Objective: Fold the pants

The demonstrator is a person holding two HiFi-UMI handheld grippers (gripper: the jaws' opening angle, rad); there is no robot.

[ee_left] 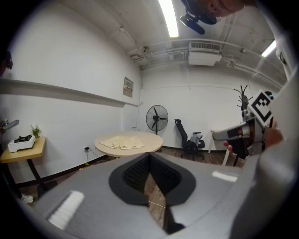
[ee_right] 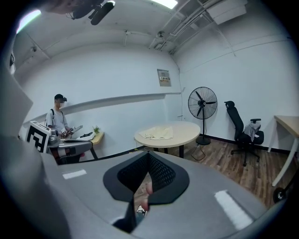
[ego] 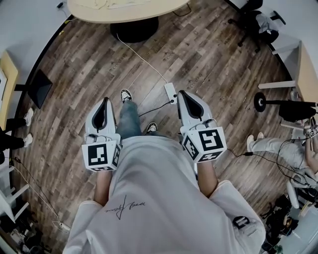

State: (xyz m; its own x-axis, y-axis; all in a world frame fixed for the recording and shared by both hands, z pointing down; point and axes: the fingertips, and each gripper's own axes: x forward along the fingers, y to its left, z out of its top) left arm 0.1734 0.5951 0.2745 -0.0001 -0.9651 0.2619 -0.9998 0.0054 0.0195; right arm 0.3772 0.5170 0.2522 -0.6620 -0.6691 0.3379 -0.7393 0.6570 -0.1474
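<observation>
The cream pants (ee_left: pixel 122 141) lie crumpled on a round wooden table (ee_left: pixel 154 140) across the room; in the right gripper view the pants (ee_right: pixel 158 132) rest on the same table (ee_right: pixel 187 133). The head view shows only the table's near edge (ego: pixel 124 15) at the top. My left gripper (ego: pixel 105 100) and right gripper (ego: pixel 183 93) are held out in front of my body over the wood floor, well short of the table. Both are shut with nothing between the jaws, as the left gripper view (ee_left: pixel 149 154) and the right gripper view (ee_right: pixel 148 154) also show.
A white power strip (ego: pixel 170 92) and its cable lie on the floor between me and the table. A standing fan (ee_left: pixel 157 119) and a black office chair (ee_left: pixel 187 137) stand beyond the table. Another person (ee_right: pixel 60 123) stands by a small side desk (ee_left: pixel 23 147).
</observation>
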